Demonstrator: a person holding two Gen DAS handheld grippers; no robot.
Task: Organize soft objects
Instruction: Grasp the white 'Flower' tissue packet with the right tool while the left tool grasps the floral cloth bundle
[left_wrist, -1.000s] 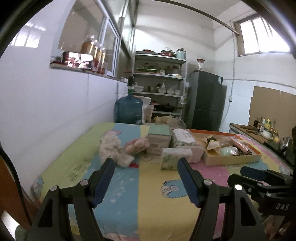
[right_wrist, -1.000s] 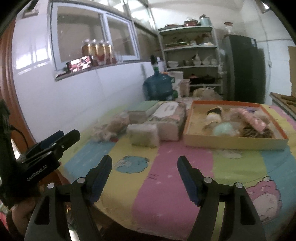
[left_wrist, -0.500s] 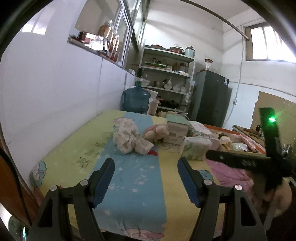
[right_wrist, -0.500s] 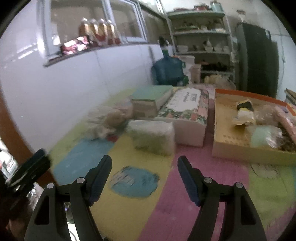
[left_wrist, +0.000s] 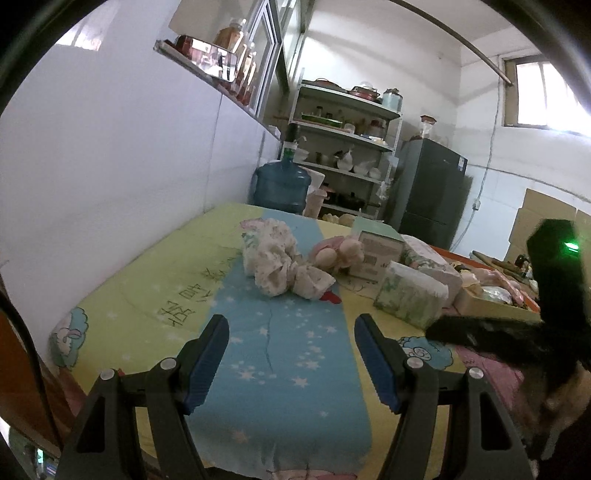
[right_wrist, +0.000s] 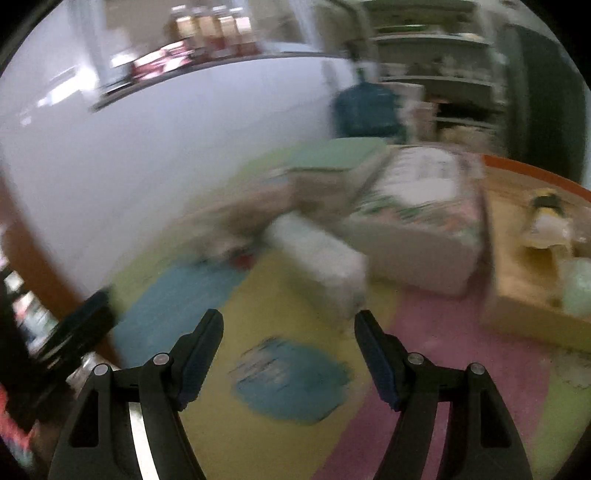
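Observation:
A crumpled floral cloth (left_wrist: 280, 260) lies on the striped tablecloth (left_wrist: 288, 354), with a pink plush doll (left_wrist: 338, 254) just right of it. A small tissue pack (left_wrist: 410, 295) lies in front of a larger tissue pack (left_wrist: 432, 258). My left gripper (left_wrist: 291, 343) is open and empty, short of the cloth. My right gripper (right_wrist: 290, 341) is open and empty, close in front of the small tissue pack (right_wrist: 321, 258); that view is blurred. The right gripper also shows in the left wrist view (left_wrist: 517, 332).
A green-topped box (left_wrist: 376, 247) stands behind the doll. An orange-rimmed tray (right_wrist: 524, 295) with several items sits at the right. A white wall (left_wrist: 110, 166) runs along the left. A blue water jug (left_wrist: 280, 186), shelves and a dark fridge (left_wrist: 428, 192) stand beyond the table.
Both grippers have moved forward and left over the table. The right gripper has come close to the small tissue pack. Both stay open.

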